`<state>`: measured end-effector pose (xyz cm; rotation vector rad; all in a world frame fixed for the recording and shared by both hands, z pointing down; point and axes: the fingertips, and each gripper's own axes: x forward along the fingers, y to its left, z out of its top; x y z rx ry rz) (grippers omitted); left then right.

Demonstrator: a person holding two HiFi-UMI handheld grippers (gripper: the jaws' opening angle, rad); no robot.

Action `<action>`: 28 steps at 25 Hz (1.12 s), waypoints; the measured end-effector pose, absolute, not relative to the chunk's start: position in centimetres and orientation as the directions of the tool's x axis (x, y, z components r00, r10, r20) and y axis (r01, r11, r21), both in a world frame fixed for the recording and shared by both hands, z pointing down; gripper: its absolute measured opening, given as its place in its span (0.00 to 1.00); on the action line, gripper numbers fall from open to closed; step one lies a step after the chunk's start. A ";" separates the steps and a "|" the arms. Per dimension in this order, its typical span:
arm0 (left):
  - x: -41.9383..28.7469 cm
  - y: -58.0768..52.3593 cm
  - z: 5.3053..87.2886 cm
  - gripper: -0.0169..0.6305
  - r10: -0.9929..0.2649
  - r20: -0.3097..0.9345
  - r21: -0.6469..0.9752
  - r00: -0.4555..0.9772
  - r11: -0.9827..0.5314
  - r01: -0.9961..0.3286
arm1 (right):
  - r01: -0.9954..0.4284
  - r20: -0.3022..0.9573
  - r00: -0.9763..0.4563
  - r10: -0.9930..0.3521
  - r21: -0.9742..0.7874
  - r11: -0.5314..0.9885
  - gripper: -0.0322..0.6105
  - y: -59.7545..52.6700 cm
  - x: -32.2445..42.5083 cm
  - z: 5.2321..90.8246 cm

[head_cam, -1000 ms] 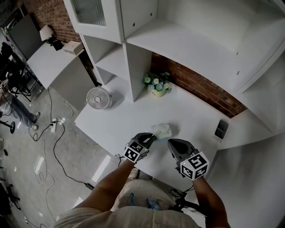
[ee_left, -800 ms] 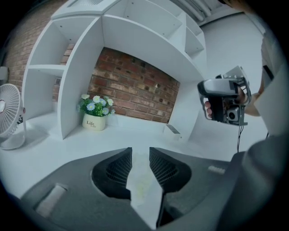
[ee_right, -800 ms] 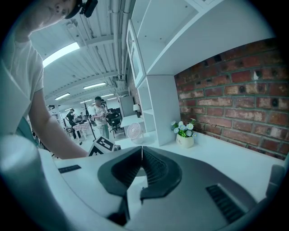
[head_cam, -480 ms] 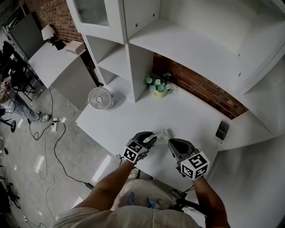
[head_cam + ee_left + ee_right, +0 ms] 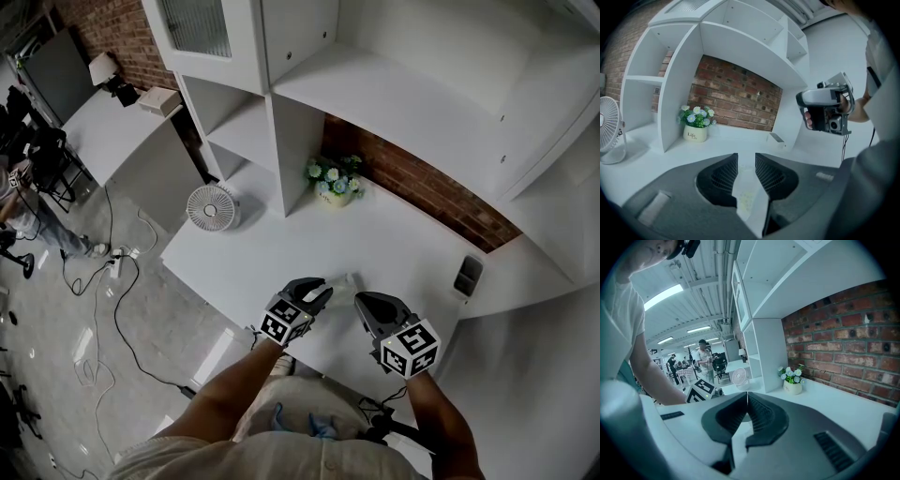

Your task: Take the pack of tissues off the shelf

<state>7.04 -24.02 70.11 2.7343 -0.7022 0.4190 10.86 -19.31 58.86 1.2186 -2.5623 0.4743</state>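
The pale pack of tissues [image 5: 345, 281] lies on the white table [image 5: 281, 244] just ahead of both grippers. In the left gripper view the pack [image 5: 746, 190] sits in the gap between the jaws, and the pads stand apart from it. My left gripper [image 5: 321, 291] [image 5: 746, 157] is open; its jaws have just been opening. Beside the pack on the right, my right gripper [image 5: 361, 302] [image 5: 747, 394] is shut with nothing in it. The left gripper view also catches the right gripper [image 5: 825, 110] in a hand.
A potted bunch of flowers [image 5: 333, 183] stands by the brick wall under the white shelf unit [image 5: 375, 84]. A small fan [image 5: 211, 206] stands at the table's left end, a dark holder [image 5: 466, 272] at the right. The table's front edge runs under my grippers.
The left gripper's jaws have opened and let go of the tissue pack, which now rests on the table. The right gripper has not moved.
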 end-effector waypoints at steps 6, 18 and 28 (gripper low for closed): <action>7.1 -23.5 68.5 0.19 -0.421 0.310 0.203 0.852 -0.847 -0.492 | -0.791 0.366 -0.606 -0.706 -0.189 0.582 0.08 -19.0 11.3 58.9; 7.8 -20.7 63.6 0.14 -0.395 0.202 0.231 0.896 -0.870 -0.435 | -0.781 0.333 -0.623 -0.708 -0.214 0.586 0.08 -18.0 11.4 58.1; 8.7 -17.5 59.2 0.06 -0.350 0.137 0.229 0.927 -0.899 -0.373 | -0.755 0.301 -0.655 -0.693 -0.237 0.611 0.08 -16.3 10.3 56.9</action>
